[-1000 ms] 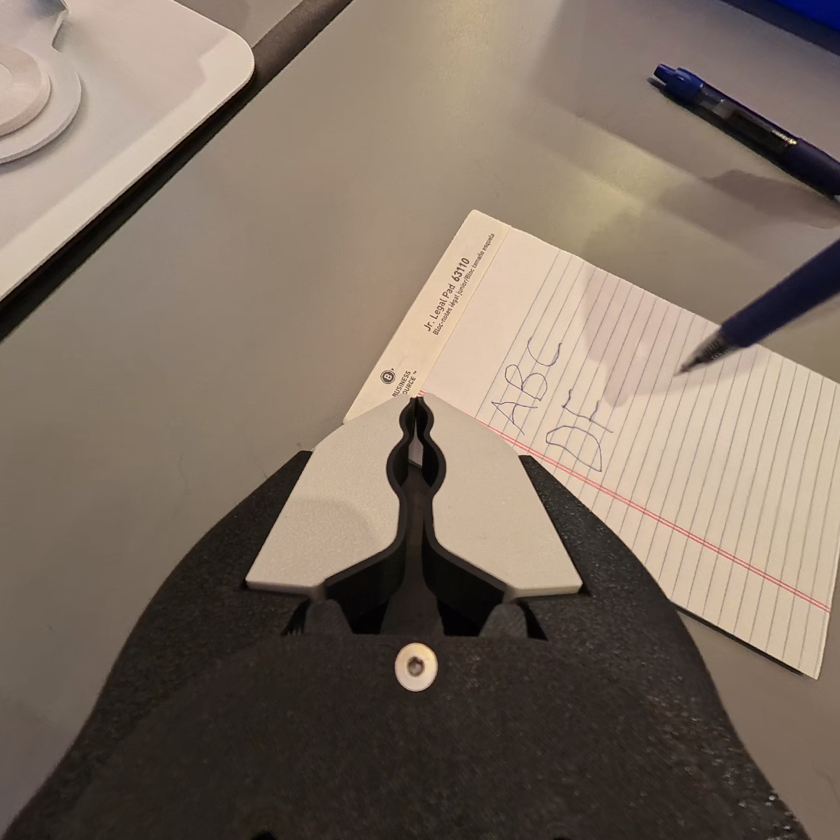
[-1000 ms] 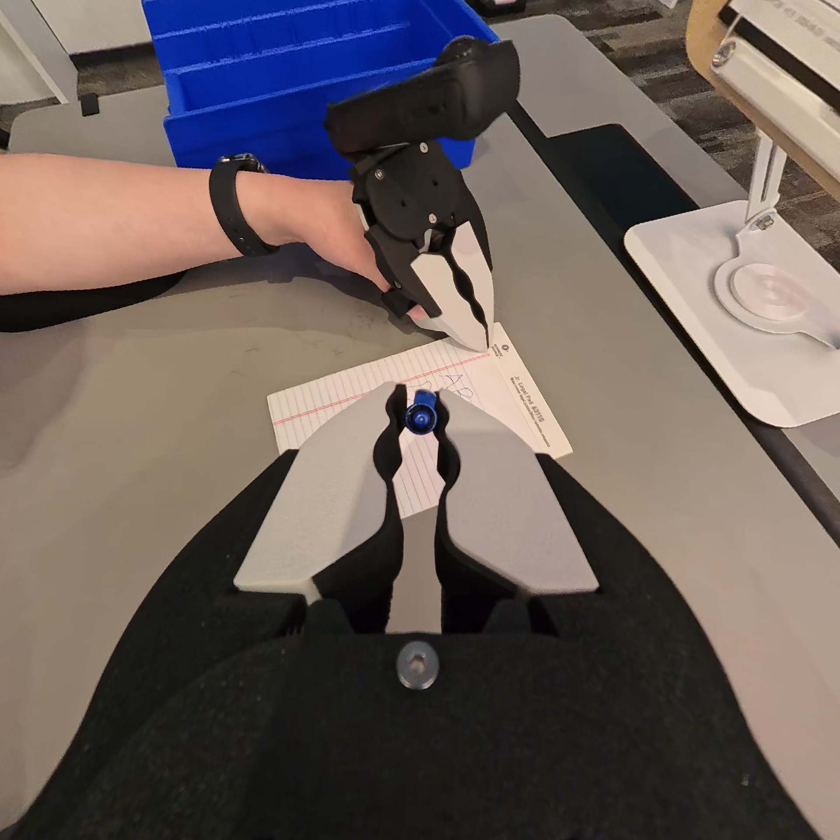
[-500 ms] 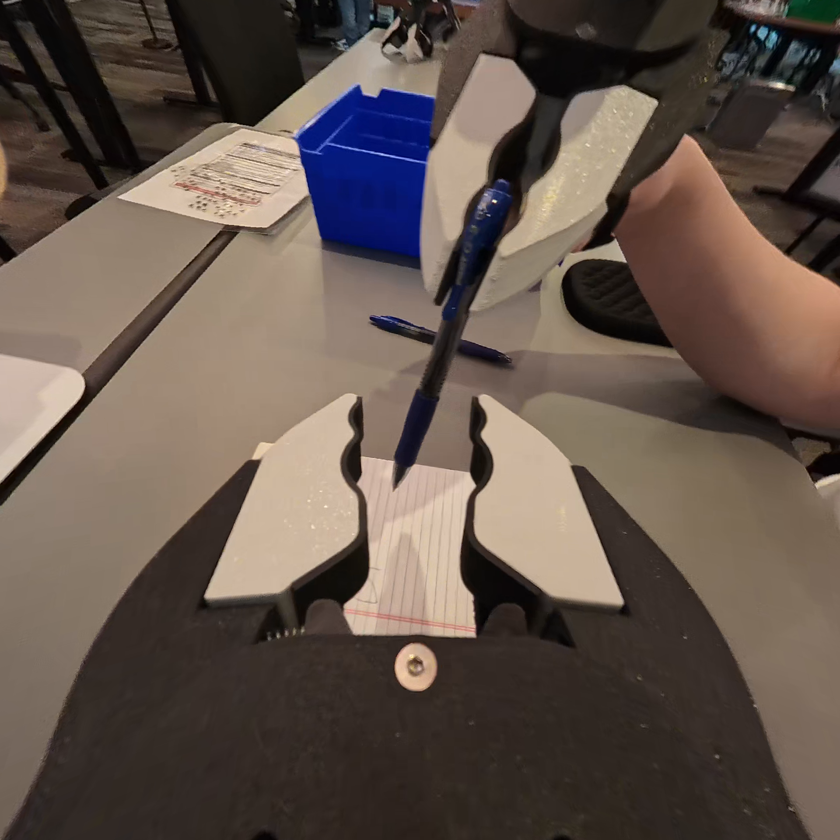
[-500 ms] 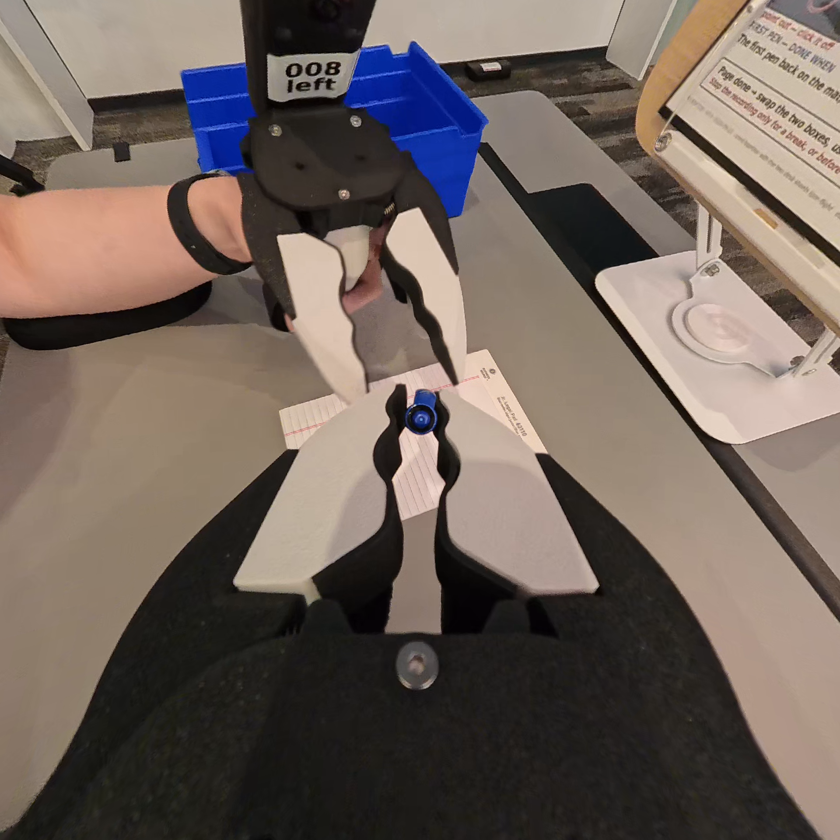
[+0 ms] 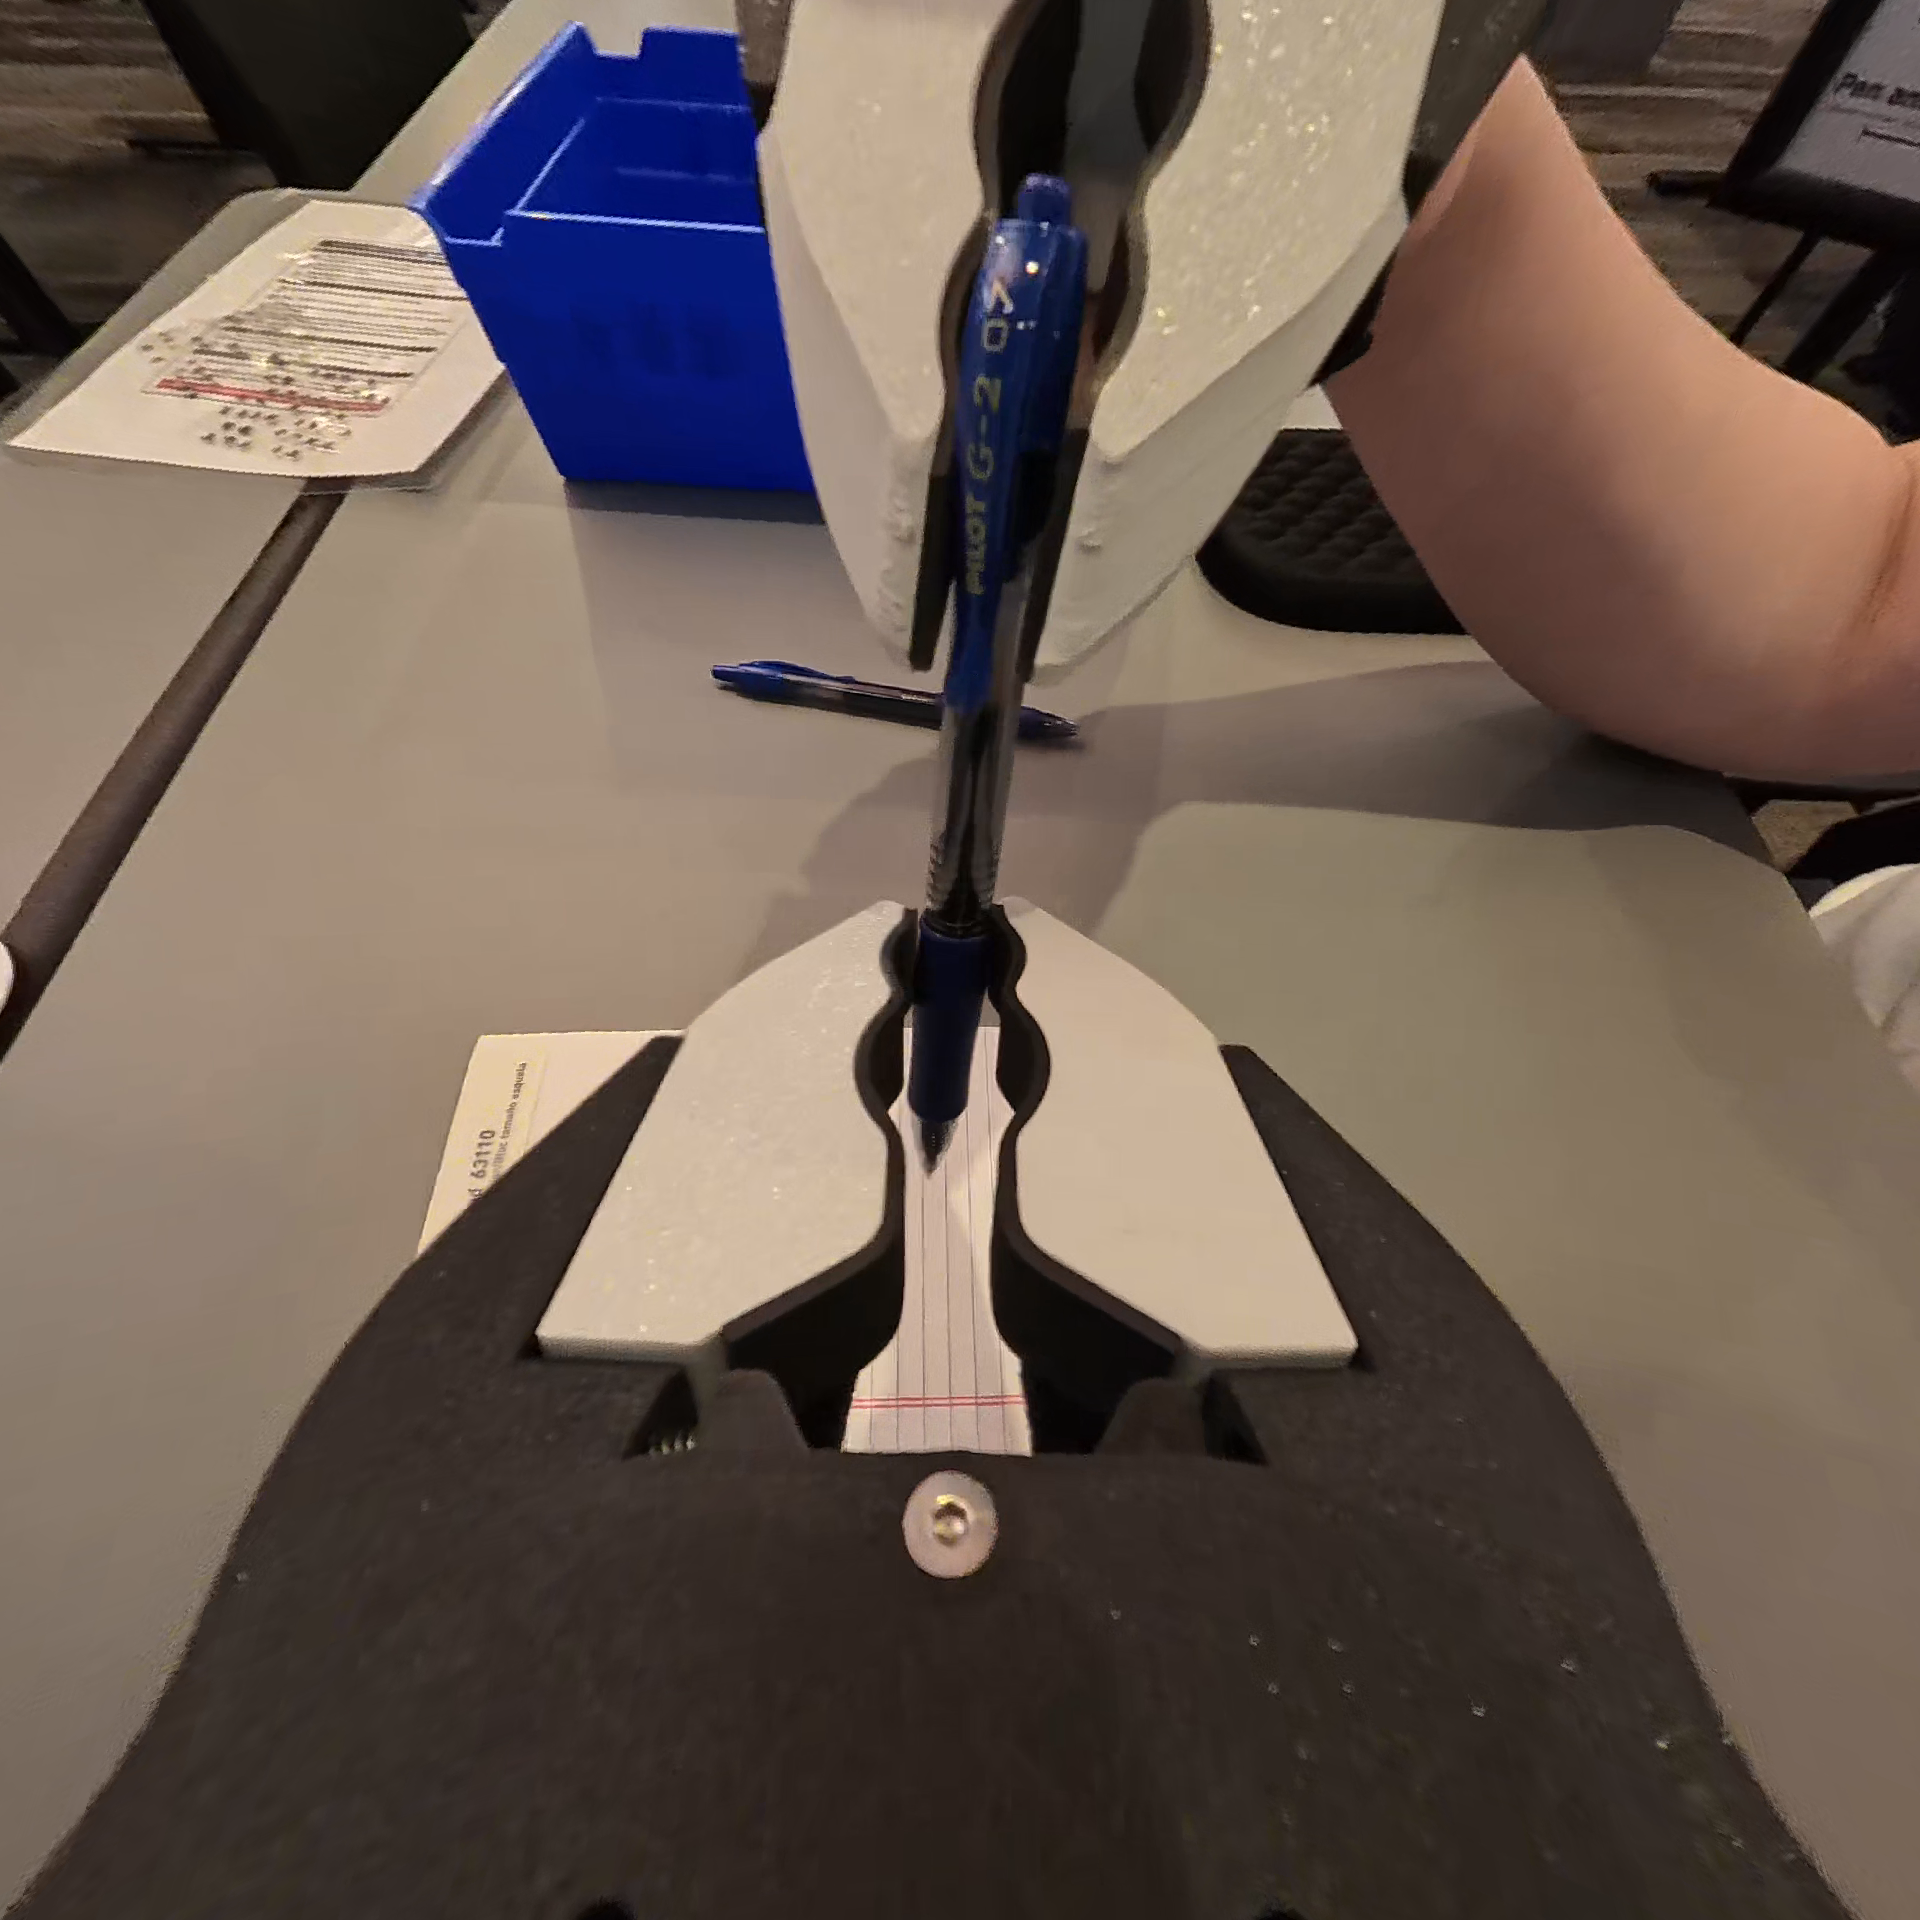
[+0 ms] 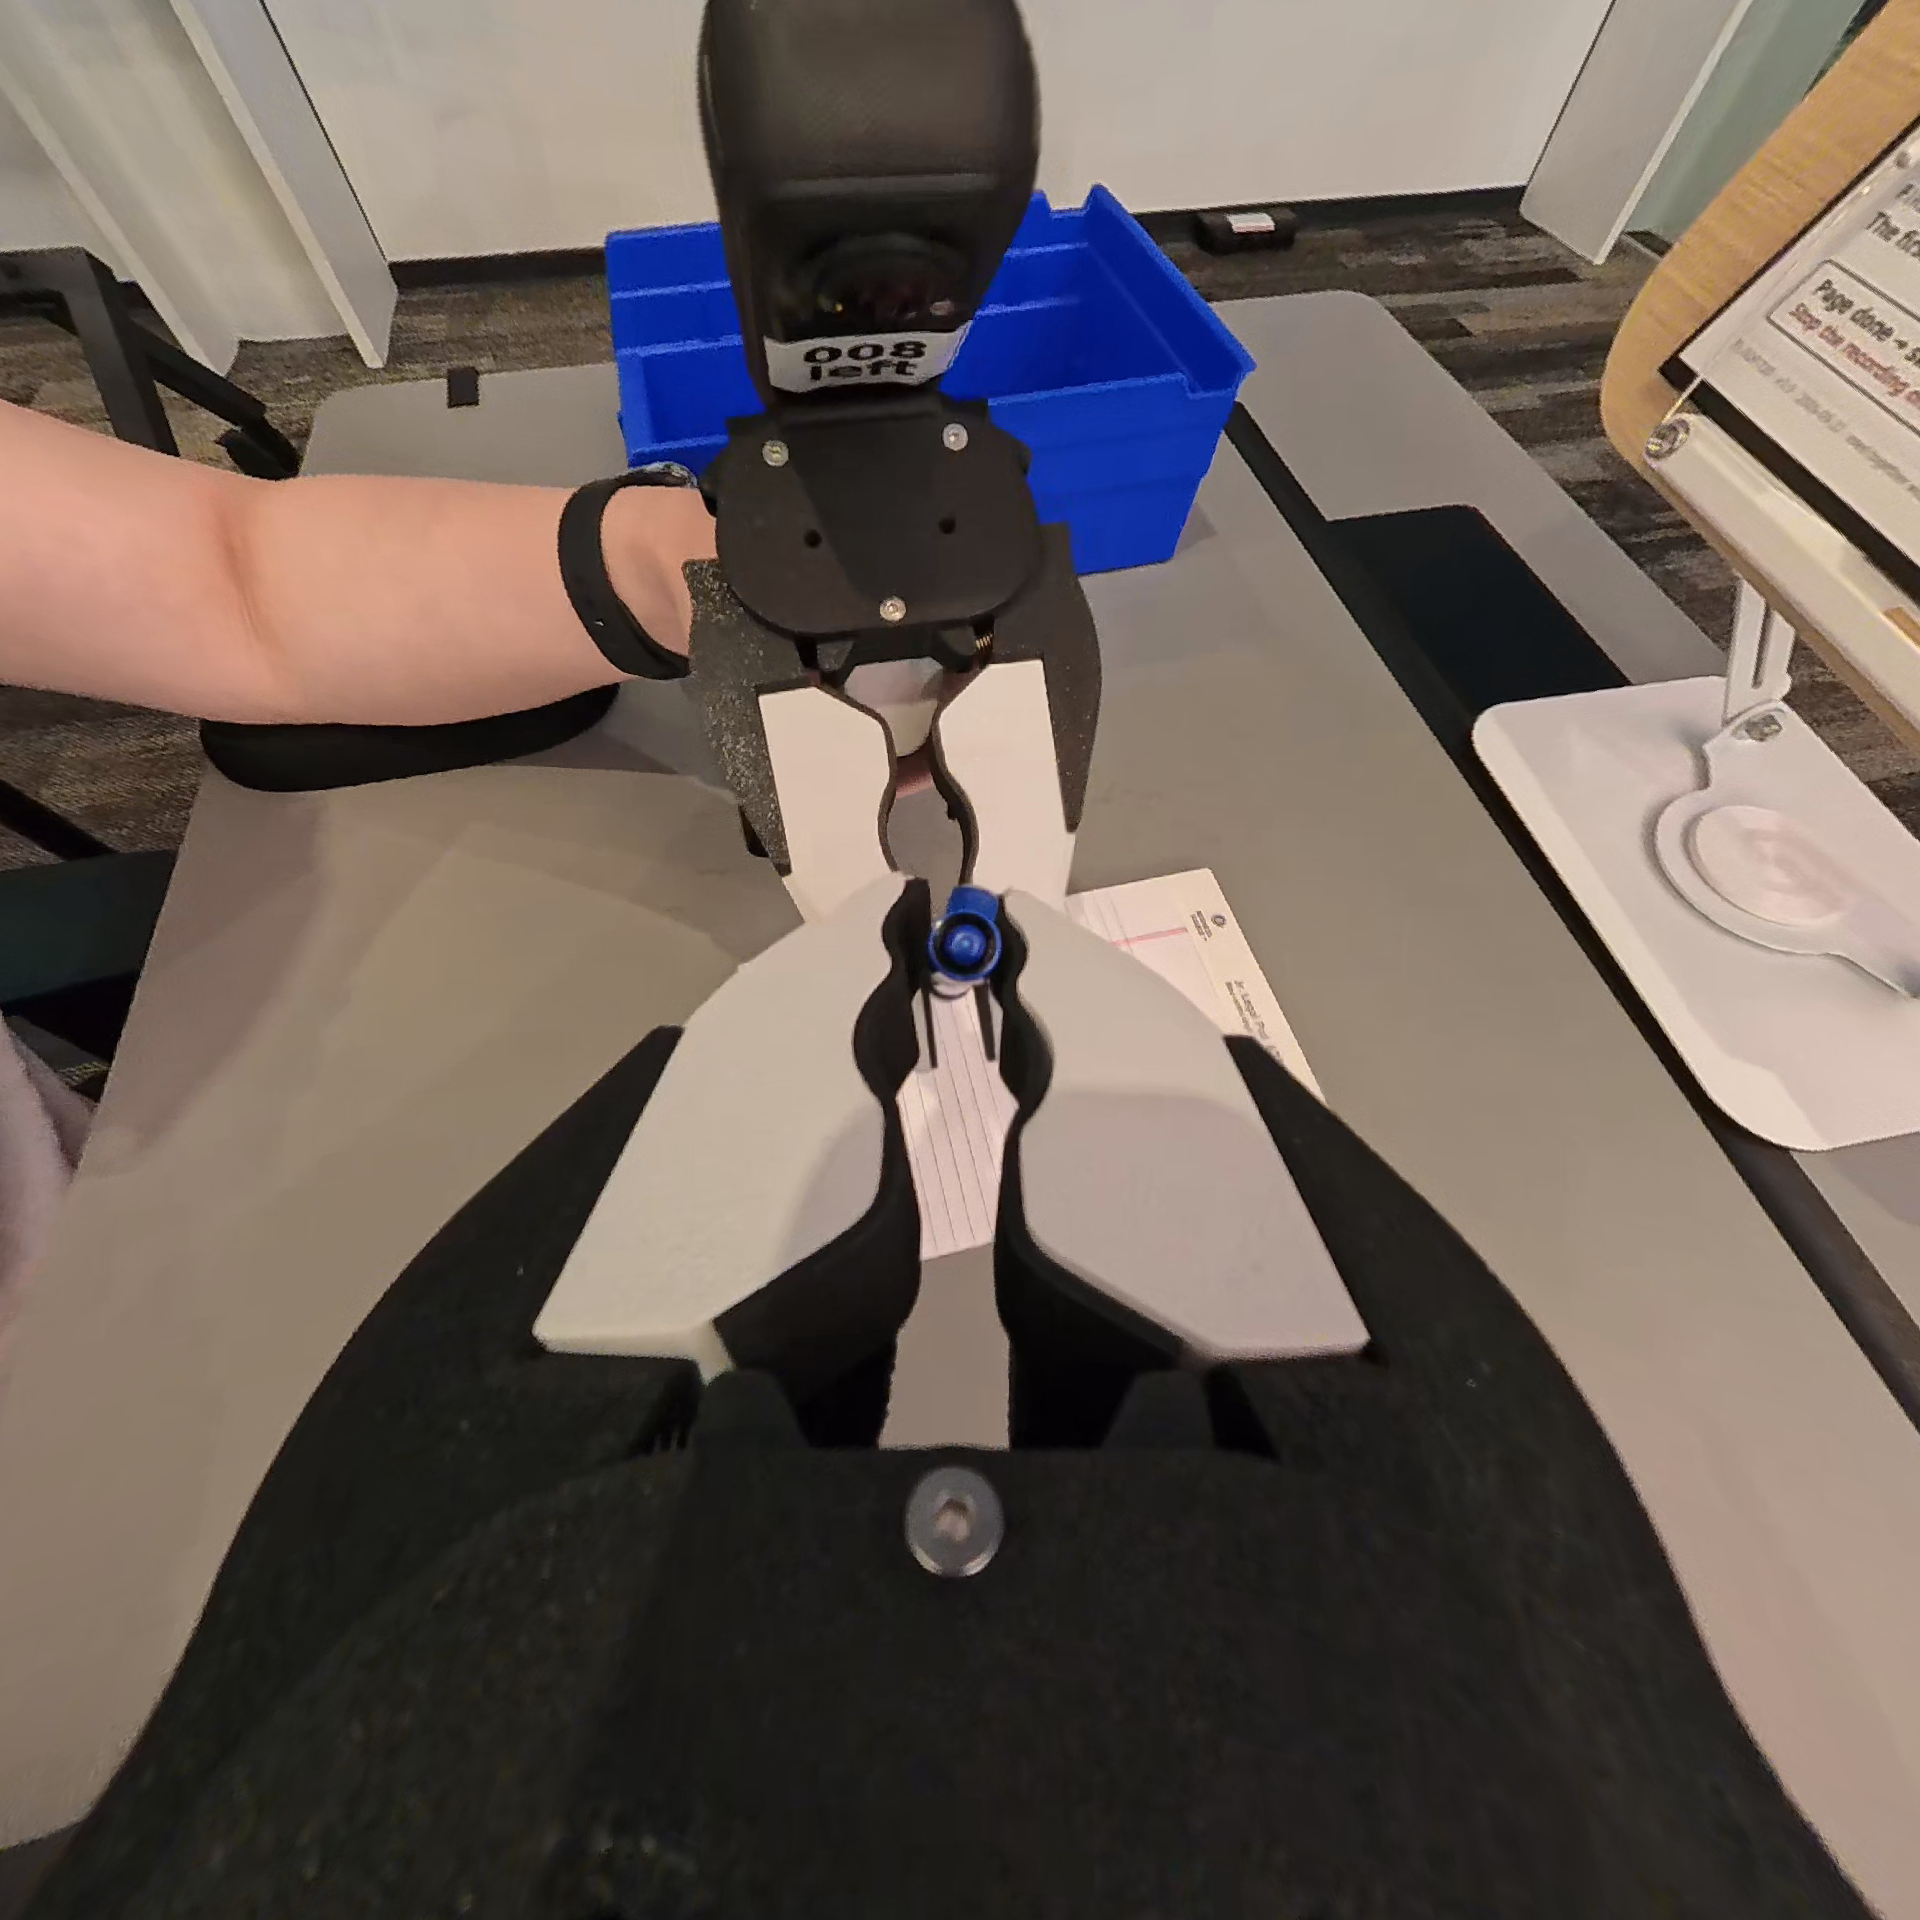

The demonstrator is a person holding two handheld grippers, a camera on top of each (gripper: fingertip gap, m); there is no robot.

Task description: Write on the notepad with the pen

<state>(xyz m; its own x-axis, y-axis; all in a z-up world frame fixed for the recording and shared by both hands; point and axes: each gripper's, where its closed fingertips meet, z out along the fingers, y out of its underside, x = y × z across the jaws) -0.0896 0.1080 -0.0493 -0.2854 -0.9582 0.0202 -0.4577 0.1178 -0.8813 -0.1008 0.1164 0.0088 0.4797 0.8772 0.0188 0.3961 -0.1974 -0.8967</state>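
A blue pen (image 5: 977, 582) stands nearly upright over the white lined notepad (image 5: 540, 1081) on the grey table. My right gripper (image 5: 977, 655) comes down from above, shut on the pen's upper barrel. My left gripper (image 5: 951, 925) has its fingertips closed around the pen's blue rubber grip just above the tip. The tip is at the paper; I cannot tell whether it touches. In the right wrist view the pen's cap end (image 6: 961, 943) sits between my right gripper's (image 6: 961, 904) fingertips, with the left gripper (image 6: 925, 873) facing it and the notepad (image 6: 1174, 935) below.
A second blue pen (image 5: 894, 698) lies on the table beyond the pad. A blue bin (image 5: 644, 343) and a printed sheet (image 5: 281, 343) are farther back. A white stand base (image 6: 1714, 914) sits right of the pad. A person's forearms (image 5: 1621, 468) (image 6: 312, 592) reach in. Across from one pair of fingers to the other is roughly 6 centimetres.
My left gripper lifted off the pad's corner, opened, swung round to face the right gripper, and closed on the pen's grip. The right gripper kept hold of the pen and brought it more upright.
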